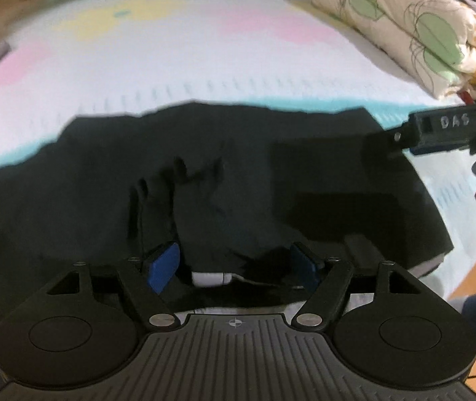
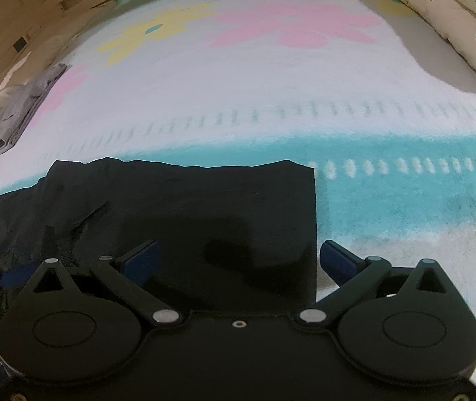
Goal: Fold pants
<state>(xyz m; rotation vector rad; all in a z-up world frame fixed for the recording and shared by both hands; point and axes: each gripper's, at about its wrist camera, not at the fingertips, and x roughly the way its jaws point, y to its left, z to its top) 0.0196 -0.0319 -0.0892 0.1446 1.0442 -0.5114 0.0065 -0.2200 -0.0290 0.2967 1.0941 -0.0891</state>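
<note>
Both jaws released: left gripper (image 1: 234,264) above the rumpled pants (image 1: 204,183), right gripper (image 2: 238,264) straddling their edge. Wrinkles between the left jaws could fold in crooked.

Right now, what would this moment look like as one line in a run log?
task: fold pants | black pants: flat on flowered blanket | left gripper: open over pants | right gripper: open, straddling pants edge
</note>
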